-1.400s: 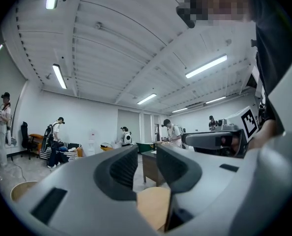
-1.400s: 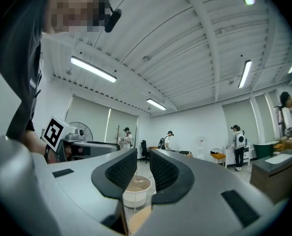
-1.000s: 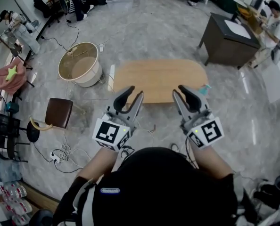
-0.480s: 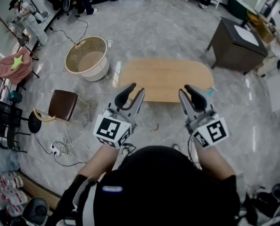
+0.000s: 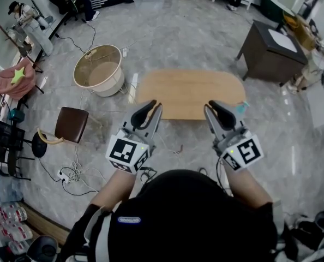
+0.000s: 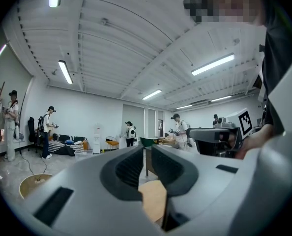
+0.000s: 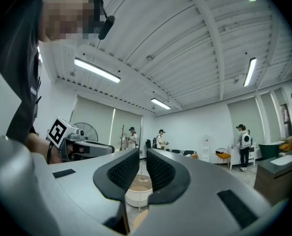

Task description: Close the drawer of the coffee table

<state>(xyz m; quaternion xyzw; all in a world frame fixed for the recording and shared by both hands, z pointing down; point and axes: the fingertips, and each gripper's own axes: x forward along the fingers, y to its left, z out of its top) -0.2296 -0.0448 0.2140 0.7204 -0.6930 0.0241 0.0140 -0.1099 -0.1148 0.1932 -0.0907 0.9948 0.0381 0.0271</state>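
The coffee table [image 5: 189, 91] has an oval light-wood top and stands on the grey floor just beyond both grippers. No drawer shows in any view. My left gripper [image 5: 151, 107] is held level before the table's near edge on the left. Its jaws have just been closing to a narrow gap, with nothing between them. My right gripper [image 5: 214, 107] is level near the table's right end. Its jaws have also just been closing, and they are narrow and empty. In the left gripper view the wooden top [image 6: 153, 200] shows below the jaws.
A round beige tub [image 5: 96, 70] stands left of the table, and a brown stool [image 5: 71, 124] nearer me on the left. Cables and a power strip [image 5: 69, 173] lie on the floor. A dark cabinet [image 5: 271, 45] stands at the far right. People stand along the room's edges.
The left gripper's jaws have narrowed clearly and the right's slightly. Both grippers stay in front of the table's near edge.
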